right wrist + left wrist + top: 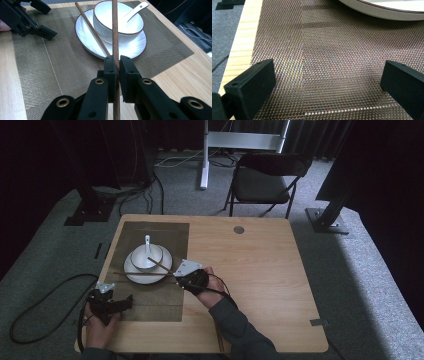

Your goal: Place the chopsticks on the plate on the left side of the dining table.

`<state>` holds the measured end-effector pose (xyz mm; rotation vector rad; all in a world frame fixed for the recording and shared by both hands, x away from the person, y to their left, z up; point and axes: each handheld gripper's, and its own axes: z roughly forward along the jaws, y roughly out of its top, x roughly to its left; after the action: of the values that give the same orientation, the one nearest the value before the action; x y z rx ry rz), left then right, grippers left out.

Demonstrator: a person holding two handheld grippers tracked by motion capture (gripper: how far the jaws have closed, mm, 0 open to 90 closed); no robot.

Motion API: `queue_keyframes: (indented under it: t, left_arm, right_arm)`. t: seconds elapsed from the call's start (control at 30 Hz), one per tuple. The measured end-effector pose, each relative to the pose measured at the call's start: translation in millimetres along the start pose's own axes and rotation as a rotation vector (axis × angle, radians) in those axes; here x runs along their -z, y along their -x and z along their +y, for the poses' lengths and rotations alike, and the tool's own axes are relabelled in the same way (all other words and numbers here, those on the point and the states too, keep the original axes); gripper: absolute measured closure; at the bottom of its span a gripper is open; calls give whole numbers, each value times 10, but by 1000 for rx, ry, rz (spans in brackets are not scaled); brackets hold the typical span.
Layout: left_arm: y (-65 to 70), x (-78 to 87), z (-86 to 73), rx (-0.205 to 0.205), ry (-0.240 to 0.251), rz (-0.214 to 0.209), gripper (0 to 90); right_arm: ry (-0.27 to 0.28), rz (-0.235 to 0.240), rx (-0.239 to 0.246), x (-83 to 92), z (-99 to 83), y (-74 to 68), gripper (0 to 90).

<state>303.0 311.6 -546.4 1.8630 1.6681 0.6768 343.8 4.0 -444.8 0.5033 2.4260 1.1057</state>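
The step in hand seems to be laying the chopsticks on the plate [135, 46]. The right tool [117, 75] is closed tight on one chopstick [115, 30], which reaches over the bowl [117, 22] with the spoon [135, 10]. The second chopstick [92, 30] lies already across the plate rim. Next, I judge, the held stick must come down beside it before release. The left tool [327, 82] stands wide open over the mat [324, 62] on the bench [250, 260], holding nothing.

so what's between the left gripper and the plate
Only bare woven placemat lies between the open left gripper and the plate, as the left gripper view shows.
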Motion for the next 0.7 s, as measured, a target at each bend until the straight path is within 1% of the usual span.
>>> queue_keyframes:
  t: [0.2, 0.37, 0.63, 0.7]
  left_arm:
    - [-1, 0, 0, -1, 0, 0, 2]
    - [0, -1, -1, 0, 2, 0, 1]
    - [0, 0, 0, 0, 1, 1, 1]
    - [0, 0, 0, 0, 1, 1, 1]
  right_arm:
    - [2, 8, 2, -41, 2, 13, 845]
    - [13, 20, -2, -70, 39, 14, 845]
    - [12, 28, 16, -127, 83, 5, 845]
    - [19, 42, 19, -150, 101, 4, 845]
